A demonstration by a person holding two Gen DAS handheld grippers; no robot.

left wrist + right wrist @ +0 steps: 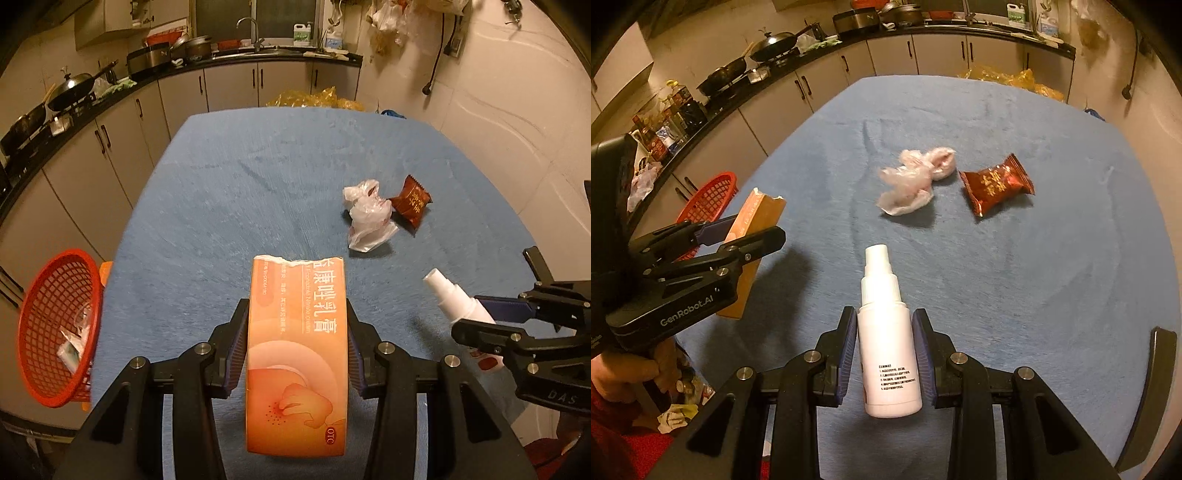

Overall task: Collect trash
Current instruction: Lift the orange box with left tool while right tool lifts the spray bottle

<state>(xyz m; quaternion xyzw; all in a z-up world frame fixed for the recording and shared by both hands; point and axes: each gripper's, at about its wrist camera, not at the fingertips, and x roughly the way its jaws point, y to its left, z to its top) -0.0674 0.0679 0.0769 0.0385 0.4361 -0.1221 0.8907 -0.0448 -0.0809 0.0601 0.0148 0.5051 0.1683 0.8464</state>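
An orange medicine box with a torn far end is clamped between the pads of my left gripper, held above the blue tablecloth. In the right wrist view that box and the left gripper show at the left. My right gripper is shut on a white spray bottle, nozzle pointing away. On the cloth lie a crumpled clear plastic bag and a brown snack wrapper, side by side beyond both grippers. A red mesh basket with some scraps inside sits off the table's left edge.
Kitchen counters with pans and pots curve along the left and far walls. Yellow plastic bags lie behind the table's far edge. A dark chair back stands at the table's right side. A person's hand holds the left gripper's handle.
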